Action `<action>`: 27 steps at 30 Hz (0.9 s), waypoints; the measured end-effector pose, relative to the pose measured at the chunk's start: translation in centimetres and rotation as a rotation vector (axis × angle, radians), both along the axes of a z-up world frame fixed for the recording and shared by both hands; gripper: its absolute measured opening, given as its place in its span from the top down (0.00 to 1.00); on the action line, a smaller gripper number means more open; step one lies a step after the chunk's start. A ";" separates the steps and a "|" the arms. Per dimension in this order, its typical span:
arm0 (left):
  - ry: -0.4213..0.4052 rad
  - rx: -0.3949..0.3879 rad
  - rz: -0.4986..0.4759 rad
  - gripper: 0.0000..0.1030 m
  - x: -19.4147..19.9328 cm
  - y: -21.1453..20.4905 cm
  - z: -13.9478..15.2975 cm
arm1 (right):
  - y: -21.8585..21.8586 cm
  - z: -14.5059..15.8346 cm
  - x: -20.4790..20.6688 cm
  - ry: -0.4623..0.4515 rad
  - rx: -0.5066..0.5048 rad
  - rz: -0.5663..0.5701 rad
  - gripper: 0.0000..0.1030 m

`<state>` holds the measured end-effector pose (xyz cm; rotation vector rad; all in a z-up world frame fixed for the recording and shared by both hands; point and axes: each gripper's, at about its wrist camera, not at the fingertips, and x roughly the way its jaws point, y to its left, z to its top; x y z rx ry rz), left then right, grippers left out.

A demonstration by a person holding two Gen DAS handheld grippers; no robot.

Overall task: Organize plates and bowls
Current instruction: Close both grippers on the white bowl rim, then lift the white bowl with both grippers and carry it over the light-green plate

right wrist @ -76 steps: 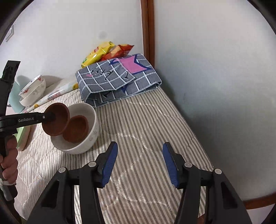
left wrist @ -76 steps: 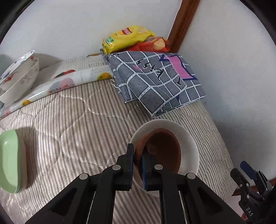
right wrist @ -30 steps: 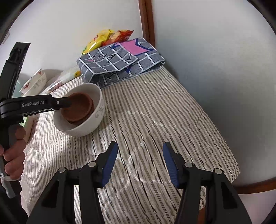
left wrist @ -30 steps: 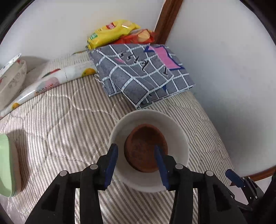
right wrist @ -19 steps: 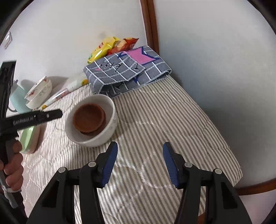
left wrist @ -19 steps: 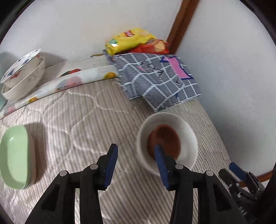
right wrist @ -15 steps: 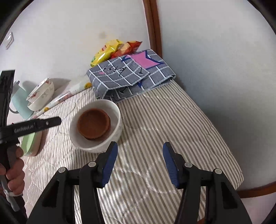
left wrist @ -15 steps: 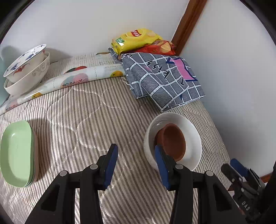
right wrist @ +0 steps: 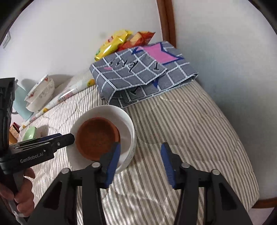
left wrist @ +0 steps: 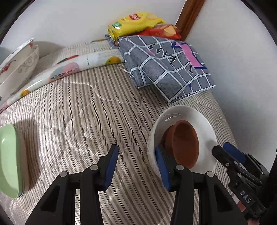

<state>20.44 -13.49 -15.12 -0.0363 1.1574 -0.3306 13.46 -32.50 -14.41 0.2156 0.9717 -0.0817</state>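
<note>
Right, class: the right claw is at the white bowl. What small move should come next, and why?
Probably close the right claw fully on the rim of the white bowl. Its jaws have just been closing and straddle that rim, one finger inside by the brown bowl, one outside, seemingly not yet pinching.

A folded grey checked cloth with a pink patch is lying ahead of me on the striped quilt. Yellow and red snack packets are sitting behind it, against the white wall beside a wooden post. A fruit-printed roll is stretching away leftward.
</note>
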 end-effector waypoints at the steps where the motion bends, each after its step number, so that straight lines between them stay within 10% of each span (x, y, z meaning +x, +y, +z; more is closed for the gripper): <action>1: 0.006 0.006 -0.005 0.59 0.1 -0.2 -0.3 | 0.0 -0.4 0.4 0.013 0.001 0.001 0.62; 27: 0.001 0.008 -0.044 0.89 0.3 -3.0 -1.9 | 0.3 -3.6 3.0 0.064 0.081 0.007 0.85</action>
